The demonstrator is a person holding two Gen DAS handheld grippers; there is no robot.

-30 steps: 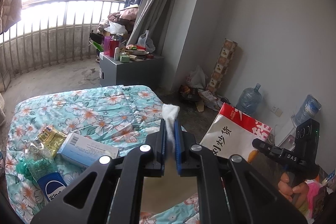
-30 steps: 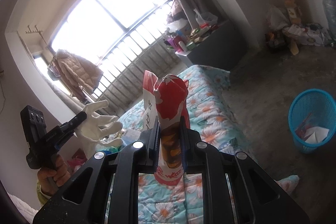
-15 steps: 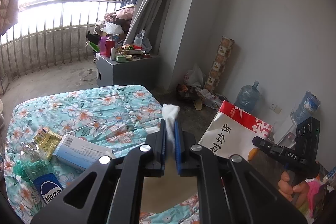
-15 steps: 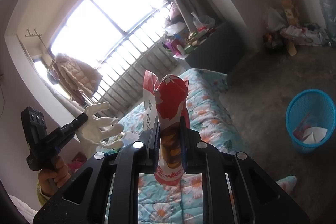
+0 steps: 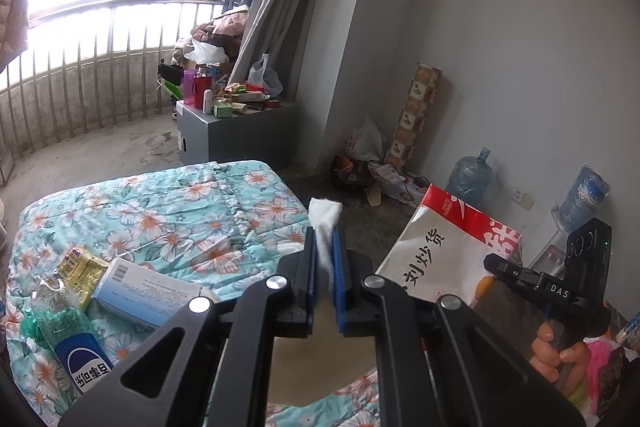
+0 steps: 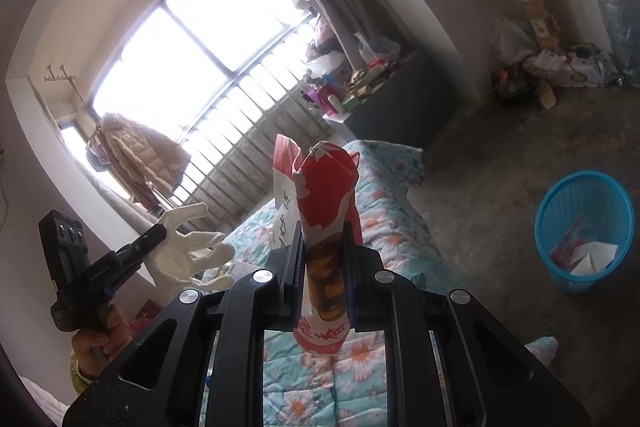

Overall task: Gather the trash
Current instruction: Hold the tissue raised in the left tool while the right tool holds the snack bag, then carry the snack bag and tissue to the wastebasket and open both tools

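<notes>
My left gripper [image 5: 325, 247] is shut on a white glove [image 5: 325, 217], held in the air above the flowered bed [image 5: 168, 223]. The glove also shows hanging from that gripper in the right wrist view [image 6: 188, 247]. My right gripper [image 6: 323, 235] is shut on a red and white snack bag [image 6: 324, 195], also held up; the bag shows at the right of the left wrist view [image 5: 444, 247]. A blue mesh trash basket [image 6: 584, 227] with paper in it stands on the concrete floor to the right of the bed.
On the bed lie a light blue box [image 5: 148, 291], a yellow packet [image 5: 80, 271] and a plastic bottle [image 5: 72, 331]. A grey cabinet [image 5: 236, 131] with clutter stands beyond the bed. Water jugs [image 5: 470, 175] and bags line the far wall.
Both grippers have drifted slightly with their loads still held; the basket has shifted a little left in the right wrist view. Grips are unchanged.
</notes>
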